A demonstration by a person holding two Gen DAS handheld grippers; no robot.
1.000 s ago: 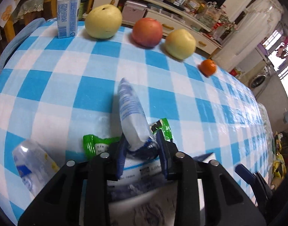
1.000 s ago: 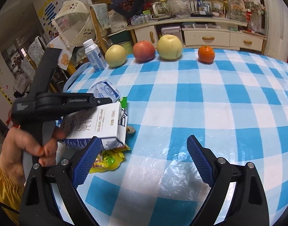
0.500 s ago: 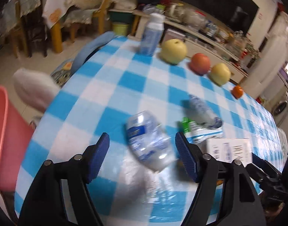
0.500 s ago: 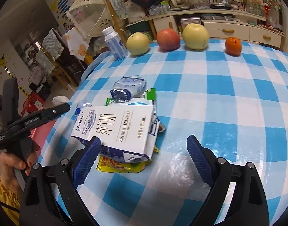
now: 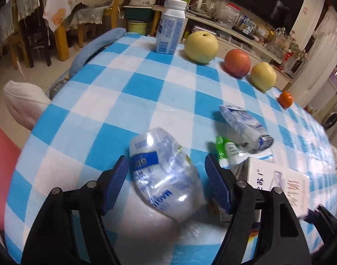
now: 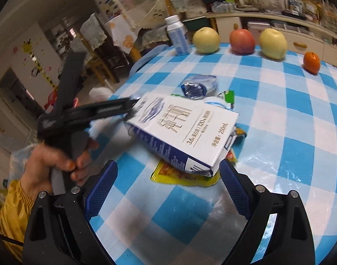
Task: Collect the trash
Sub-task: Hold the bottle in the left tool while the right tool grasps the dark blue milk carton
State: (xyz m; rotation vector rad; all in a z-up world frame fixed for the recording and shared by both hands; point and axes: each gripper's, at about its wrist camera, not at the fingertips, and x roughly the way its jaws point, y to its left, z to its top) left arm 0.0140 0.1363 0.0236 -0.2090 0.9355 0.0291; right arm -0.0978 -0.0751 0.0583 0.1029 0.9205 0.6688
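Your left gripper [image 5: 166, 176] stands released around the crushed plastic bottle [image 5: 166, 174] on the near surface [image 5: 146, 84]. It's probably light, springy and slippery (take it across the labelled middle). Right gripper [image 6: 168, 176] gapes too.

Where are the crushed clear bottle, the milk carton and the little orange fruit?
crushed clear bottle [image 5: 166, 176], left wrist view, its crumpled middle.
milk carton [image 6: 190, 130], right wrist view, its printed top face.
little orange fruit [image 6: 311, 63], right wrist view, its centre.
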